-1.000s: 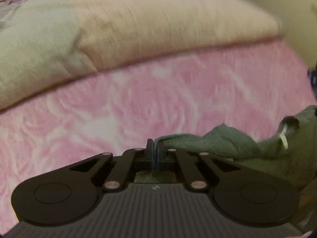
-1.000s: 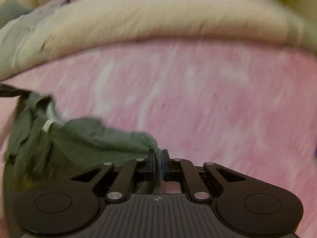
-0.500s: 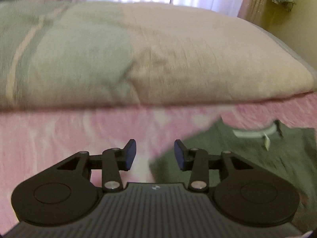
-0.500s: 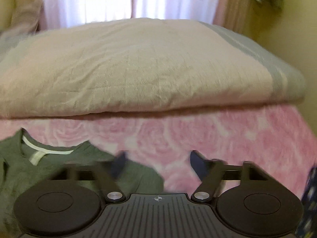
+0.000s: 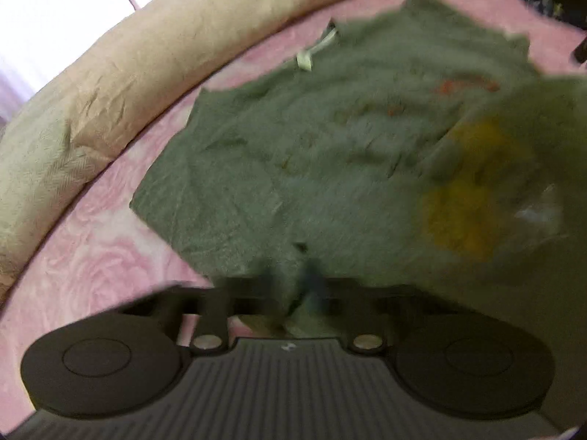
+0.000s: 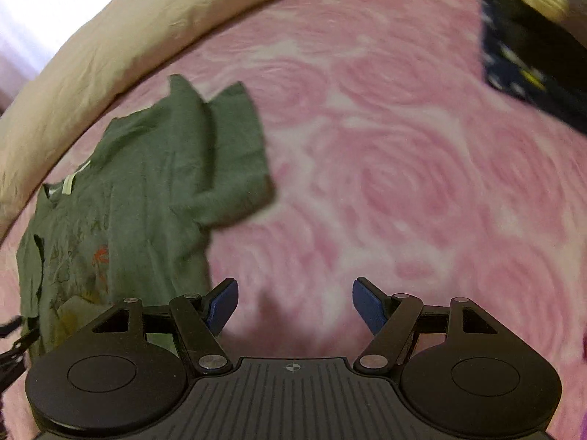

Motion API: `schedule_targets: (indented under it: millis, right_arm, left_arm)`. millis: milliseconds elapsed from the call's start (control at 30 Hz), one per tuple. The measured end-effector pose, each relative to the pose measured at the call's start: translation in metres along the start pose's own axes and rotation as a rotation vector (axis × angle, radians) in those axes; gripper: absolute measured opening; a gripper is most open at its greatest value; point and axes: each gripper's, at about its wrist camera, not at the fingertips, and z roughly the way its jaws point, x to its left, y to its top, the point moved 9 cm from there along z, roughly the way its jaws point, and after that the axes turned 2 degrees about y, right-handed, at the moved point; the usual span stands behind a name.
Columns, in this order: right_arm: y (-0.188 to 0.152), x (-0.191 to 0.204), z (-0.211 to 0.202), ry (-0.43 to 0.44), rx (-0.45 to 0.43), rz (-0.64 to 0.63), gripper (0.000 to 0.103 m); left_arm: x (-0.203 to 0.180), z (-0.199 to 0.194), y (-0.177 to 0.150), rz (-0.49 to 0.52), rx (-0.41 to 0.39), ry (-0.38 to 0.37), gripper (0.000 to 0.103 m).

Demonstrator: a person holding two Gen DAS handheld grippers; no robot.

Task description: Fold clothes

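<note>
A green T-shirt with a printed front lies spread on the pink rose-patterned bed cover. Its neck label points toward the beige pillow. My left gripper is shut on the shirt's near edge; the view is blurred there. A fold of the shirt with a yellow print rises at the right. In the right wrist view the shirt lies at the left with one sleeve spread out. My right gripper is open and empty above the bare cover, right of the shirt.
A long beige pillow runs along the far side of the bed and also shows in the right wrist view. A dark blue patterned item lies at the far right.
Both grippers were shut on the shirt, then opened over the bed. Now the left one is shut on the shirt's near edge; the right stays open. Both views tilted downward.
</note>
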Motion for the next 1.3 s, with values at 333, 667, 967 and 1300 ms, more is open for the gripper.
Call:
schedule_targets:
  millis: [333,667,967,1300]
  right_arm:
    - [-0.048,-0.063,-0.055,0.053,0.04,0.146,0.072]
    - [-0.117,-0.108,-0.072,0.223,0.13,0.44,0.072]
    - [-0.119,-0.096,-0.057,0.36,0.117,0.46,0.072]
    - [-0.131,-0.08,-0.104,0.426,0.167,0.273,0.003]
  left_arm:
    - [0.164,-0.082,-0.146,-1.02,0.169,0.443,0.011]
    - [-0.086,-0.169,-0.176,-1.322,0.251,-0.295,0.033]
    - [-0.152,-0.176,-0.194,-1.474,0.286,-0.288,0.0]
    - [-0.065,-0.243,-0.189,-1.347,0.147,-0.224,0.0]
